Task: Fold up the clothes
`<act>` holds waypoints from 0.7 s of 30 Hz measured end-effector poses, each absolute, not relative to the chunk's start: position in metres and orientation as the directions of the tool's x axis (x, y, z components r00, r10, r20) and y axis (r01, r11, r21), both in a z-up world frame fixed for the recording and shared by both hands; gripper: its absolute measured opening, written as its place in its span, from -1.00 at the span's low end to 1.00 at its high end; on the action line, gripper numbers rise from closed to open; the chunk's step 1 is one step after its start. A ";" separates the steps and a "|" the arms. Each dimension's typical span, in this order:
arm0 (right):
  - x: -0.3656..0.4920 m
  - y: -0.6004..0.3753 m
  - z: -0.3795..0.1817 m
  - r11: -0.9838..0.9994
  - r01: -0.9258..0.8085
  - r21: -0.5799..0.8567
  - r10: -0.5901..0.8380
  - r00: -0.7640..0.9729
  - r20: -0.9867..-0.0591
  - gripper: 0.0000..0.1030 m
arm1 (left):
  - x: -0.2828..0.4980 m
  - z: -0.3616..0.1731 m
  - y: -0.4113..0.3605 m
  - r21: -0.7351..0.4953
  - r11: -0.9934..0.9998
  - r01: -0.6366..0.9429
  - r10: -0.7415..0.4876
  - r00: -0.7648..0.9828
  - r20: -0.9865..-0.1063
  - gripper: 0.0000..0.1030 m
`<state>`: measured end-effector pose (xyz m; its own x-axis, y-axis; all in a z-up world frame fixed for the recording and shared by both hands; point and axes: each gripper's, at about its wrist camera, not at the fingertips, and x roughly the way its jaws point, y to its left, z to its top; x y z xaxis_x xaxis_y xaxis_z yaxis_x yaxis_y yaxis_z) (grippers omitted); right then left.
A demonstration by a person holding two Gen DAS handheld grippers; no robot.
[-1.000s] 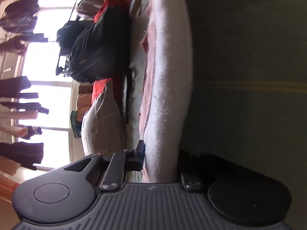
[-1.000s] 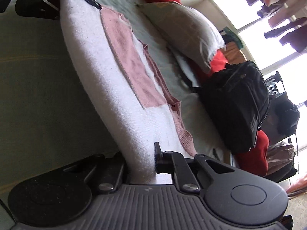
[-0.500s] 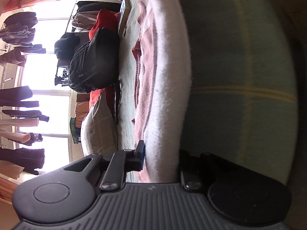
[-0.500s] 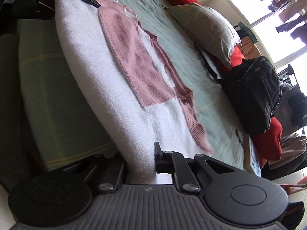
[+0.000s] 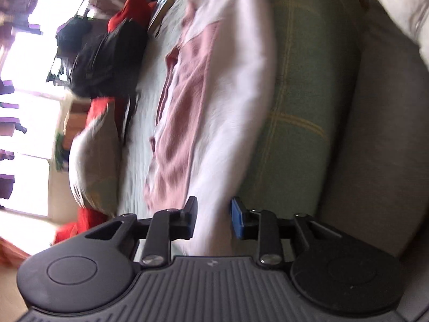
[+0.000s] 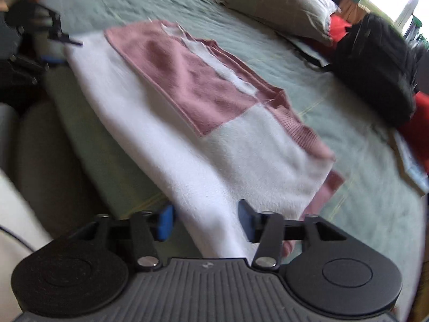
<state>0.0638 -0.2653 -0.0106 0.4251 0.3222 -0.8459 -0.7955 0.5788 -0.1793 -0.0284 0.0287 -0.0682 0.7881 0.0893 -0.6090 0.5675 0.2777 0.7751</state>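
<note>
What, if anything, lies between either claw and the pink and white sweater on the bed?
Nothing visible does. The sweater lies right between the pads of the right claw and of the left claw; both claws' jaws have just been opening and no longer press it.

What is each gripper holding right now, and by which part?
Nothing. Both the left gripper and right gripper have just been opening; the sweater's folded white edge lies between their parted pads, released.

Right tongs (image 6: 205, 221): jaws just opened, white-and-pink sweater (image 6: 203, 145) edge between them, unpressed. Sweater lies folded on green bed (image 6: 362, 166); pillow (image 6: 281, 5) beyond.
</note>
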 end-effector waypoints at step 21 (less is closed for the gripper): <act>0.135 -0.224 -0.016 0.644 -0.758 0.102 0.560 0.377 -0.738 0.26 | 0.002 -0.065 0.110 0.077 0.968 0.239 -0.095 0.636 -0.766 -0.11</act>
<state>0.1355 -0.2240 -0.0162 0.3766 0.5597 -0.7382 -0.7579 0.6443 0.1019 0.0018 0.1104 -0.0648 0.6355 -0.0954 -0.7662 0.2386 0.9680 0.0774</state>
